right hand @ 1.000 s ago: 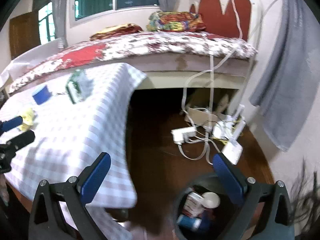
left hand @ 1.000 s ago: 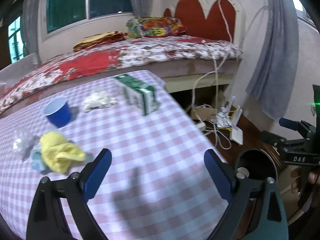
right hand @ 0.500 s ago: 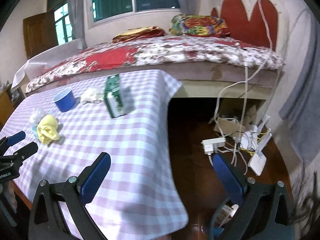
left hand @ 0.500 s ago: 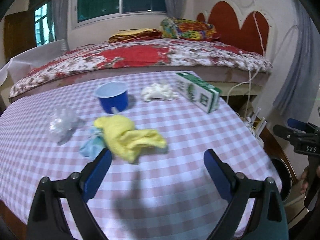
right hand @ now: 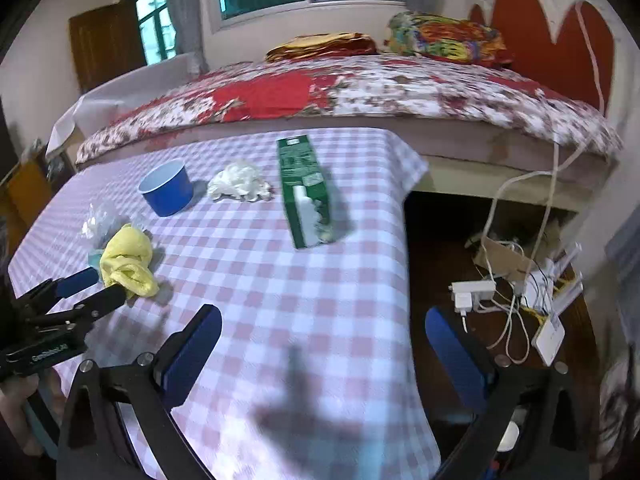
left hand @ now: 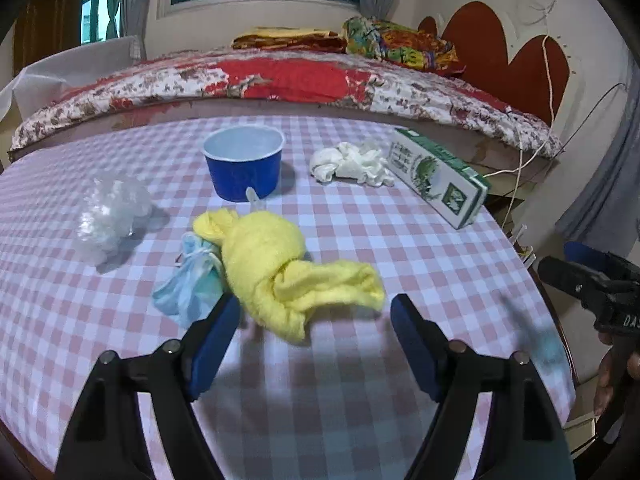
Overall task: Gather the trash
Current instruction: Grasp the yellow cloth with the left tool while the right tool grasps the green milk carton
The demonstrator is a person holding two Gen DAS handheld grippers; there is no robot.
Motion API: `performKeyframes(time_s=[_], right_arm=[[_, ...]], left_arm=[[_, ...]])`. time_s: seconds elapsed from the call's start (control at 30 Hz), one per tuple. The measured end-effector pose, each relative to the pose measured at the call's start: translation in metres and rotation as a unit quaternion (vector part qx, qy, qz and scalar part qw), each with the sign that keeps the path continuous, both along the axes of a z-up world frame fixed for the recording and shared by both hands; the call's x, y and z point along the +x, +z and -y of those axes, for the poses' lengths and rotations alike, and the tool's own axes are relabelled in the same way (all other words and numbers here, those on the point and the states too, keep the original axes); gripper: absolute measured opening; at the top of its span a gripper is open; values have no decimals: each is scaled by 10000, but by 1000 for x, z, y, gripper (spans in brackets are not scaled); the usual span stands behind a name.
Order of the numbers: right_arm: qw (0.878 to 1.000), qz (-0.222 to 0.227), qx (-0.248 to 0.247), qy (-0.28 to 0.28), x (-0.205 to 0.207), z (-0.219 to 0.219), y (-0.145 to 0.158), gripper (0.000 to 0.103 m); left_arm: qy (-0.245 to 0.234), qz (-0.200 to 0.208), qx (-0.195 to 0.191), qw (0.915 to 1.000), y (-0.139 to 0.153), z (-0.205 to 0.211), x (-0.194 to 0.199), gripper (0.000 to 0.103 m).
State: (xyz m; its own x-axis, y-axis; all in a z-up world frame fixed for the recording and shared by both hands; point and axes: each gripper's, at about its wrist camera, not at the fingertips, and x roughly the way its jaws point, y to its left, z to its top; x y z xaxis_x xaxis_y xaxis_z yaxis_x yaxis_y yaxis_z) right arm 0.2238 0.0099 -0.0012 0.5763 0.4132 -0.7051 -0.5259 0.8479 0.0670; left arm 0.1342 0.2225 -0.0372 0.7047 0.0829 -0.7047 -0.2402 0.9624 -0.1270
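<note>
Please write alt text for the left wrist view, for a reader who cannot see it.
The open left gripper reaches toward a yellow cloth on a checked table, its jaws just closing with nothing between them. Behind lie a light-blue mask, clear plastic, a blue cup, white tissue and a green carton.

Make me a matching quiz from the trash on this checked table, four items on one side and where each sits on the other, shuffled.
Things:
1. blue cup
2. yellow cloth
3. green carton
4. clear plastic wrap

Places, as the left wrist view shows them:
A. far left on the table
B. lying flat near the table's right edge
C. upright at the back, left of the white tissue
D. nearest the left claw

Pairs: 1-C, 2-D, 3-B, 4-A
</note>
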Motion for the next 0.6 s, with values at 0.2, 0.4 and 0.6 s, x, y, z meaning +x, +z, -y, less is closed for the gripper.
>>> performKeyframes(time_s=[0.2,0.4,0.6], right_arm=[[9996,48,-158,230,23,-31,-3,94],[9998,-73,-116,160,54,-46,-9,86],[9995,-258,-94,171,80,-62,-19,71]], left_arm=[[19,-59,-28,10000,-2,-9,15,79],[-4,-109,-27,9999,-3,-17,31,78],[-25,-217,-59,9997,-9,-25,43,72]])
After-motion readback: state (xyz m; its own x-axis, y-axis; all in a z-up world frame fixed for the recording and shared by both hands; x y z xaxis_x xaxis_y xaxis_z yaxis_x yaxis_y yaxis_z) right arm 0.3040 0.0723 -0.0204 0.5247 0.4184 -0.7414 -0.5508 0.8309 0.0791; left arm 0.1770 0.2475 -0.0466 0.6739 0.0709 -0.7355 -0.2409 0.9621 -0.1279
